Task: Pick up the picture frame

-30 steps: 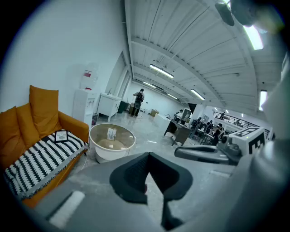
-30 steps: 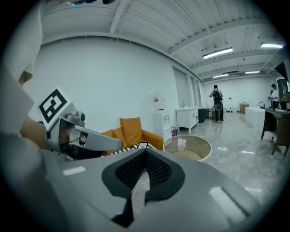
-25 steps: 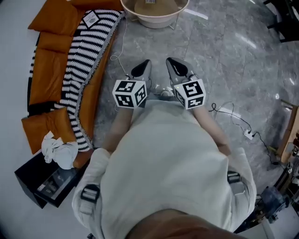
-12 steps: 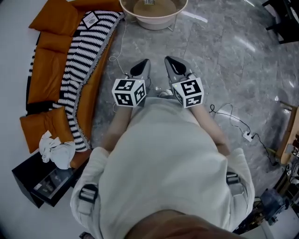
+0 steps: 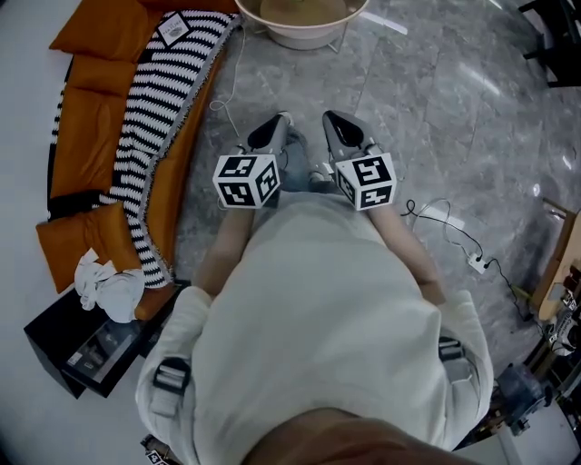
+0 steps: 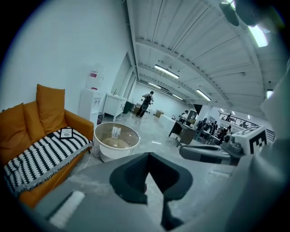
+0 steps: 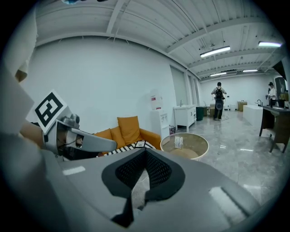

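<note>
The picture frame [image 5: 175,30] is a small black frame with a white print. It lies on the striped blanket [image 5: 154,118] at the far end of the orange sofa, and also shows in the left gripper view [image 6: 66,132] and the right gripper view [image 7: 139,144]. My left gripper [image 5: 280,124] and right gripper [image 5: 334,124] hang side by side in front of the person's body over the grey floor, well short of the frame. Both point toward the round table. Each has its jaws shut with nothing between them [image 6: 147,155] [image 7: 145,152].
A round white table with a glass top [image 5: 272,27] stands just beyond the grippers. The orange sofa [image 5: 86,136] runs along the left wall. A black box [image 5: 64,350] with a white cloth [image 5: 109,286] sits at lower left. A cable and power strip [image 5: 474,262] lie on the floor at right.
Both grippers stay side by side and shut. Only the head view has shifted slightly.
</note>
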The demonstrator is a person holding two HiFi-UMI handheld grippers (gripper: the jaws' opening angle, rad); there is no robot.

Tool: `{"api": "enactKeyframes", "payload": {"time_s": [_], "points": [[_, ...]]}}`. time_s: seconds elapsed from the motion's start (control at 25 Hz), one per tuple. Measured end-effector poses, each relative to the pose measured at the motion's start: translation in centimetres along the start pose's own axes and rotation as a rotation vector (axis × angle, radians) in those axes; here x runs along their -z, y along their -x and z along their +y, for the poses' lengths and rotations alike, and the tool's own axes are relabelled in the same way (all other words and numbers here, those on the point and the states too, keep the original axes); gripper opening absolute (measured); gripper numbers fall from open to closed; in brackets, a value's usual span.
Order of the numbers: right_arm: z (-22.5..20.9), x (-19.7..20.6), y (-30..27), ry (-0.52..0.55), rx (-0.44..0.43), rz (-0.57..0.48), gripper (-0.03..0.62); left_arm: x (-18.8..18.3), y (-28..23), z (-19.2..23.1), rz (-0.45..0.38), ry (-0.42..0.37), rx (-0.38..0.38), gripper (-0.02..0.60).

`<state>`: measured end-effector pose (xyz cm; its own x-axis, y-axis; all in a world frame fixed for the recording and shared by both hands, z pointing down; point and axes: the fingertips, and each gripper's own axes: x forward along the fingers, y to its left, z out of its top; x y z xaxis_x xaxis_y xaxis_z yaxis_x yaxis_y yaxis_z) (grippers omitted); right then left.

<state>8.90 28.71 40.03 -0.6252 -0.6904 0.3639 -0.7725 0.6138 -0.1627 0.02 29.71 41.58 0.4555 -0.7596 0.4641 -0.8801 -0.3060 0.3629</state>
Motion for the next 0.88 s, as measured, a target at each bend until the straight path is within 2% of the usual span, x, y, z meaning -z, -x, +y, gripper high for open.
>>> {"api": "enactKeyframes", "payload": {"time_s": [0.28, 0.68, 0.88], "points": [[-3.2, -1.5, -4.2, -0.022, -0.006, 0.017, 0.002, -2.7, -5.0, 2.4, 0.013, -0.008, 0.006, 0.0], [-7.3, -6.5, -13.1, -0.049, -0.002, 0.038, 0.002, -9.8, -12.7, 7.6, 0.038, -0.025, 0.041, 0.0], [-9.5, -9.6, -17.8, -0.051, 0.03, 0.025, 0.002, -14.1, -15.8, 9.8, 0.044, -0.047, 0.102, 0.0]]}}
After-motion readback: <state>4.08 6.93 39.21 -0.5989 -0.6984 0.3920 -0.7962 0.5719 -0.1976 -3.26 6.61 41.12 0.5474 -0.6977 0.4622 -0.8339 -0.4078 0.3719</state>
